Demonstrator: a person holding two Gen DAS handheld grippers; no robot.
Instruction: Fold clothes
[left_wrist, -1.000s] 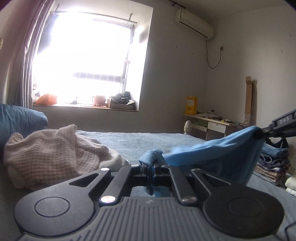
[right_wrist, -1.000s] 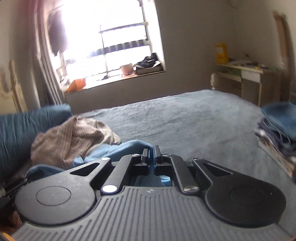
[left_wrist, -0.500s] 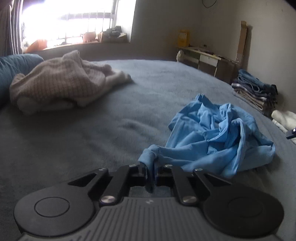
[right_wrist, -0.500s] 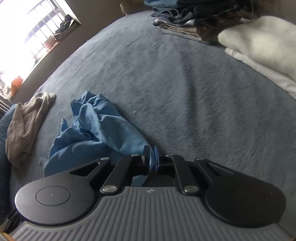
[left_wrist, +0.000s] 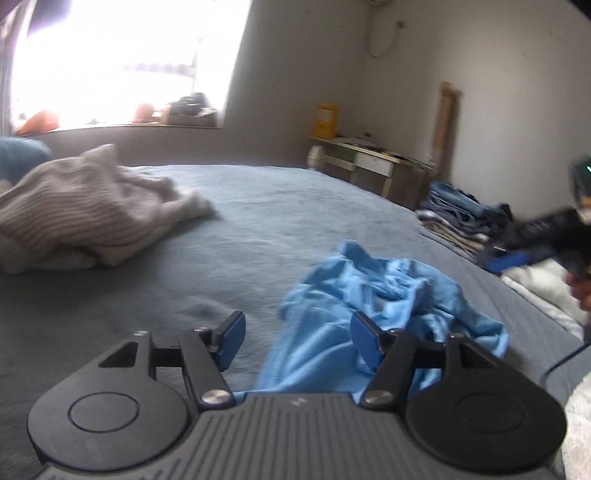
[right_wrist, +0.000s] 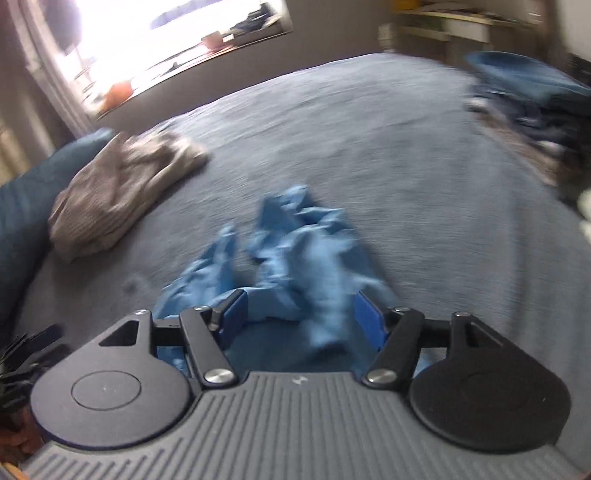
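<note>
A crumpled light blue garment (left_wrist: 373, 302) lies loose on the grey-blue bed (left_wrist: 258, 221). My left gripper (left_wrist: 297, 341) is open just above its near edge, and the cloth runs under the right finger without being held. In the right wrist view the same blue garment (right_wrist: 295, 251) is blurred by motion, bunched in front of my right gripper (right_wrist: 301, 319), which is open over it. The right gripper (left_wrist: 517, 254) also shows at the far right of the left wrist view, blurred, with a hand behind it.
A beige knitted sweater (left_wrist: 77, 210) is heaped at the bed's left, beside a dark blue pillow (right_wrist: 26, 206). A stack of folded clothes (left_wrist: 461, 218) and a white cloth (left_wrist: 543, 284) sit at the right edge. A desk (left_wrist: 369, 162) stands by the far wall.
Both grippers were shut on the blue garment and have opened, letting it go. The garment was held up a second ago and now lies on the bed. Both cameras are moving.
</note>
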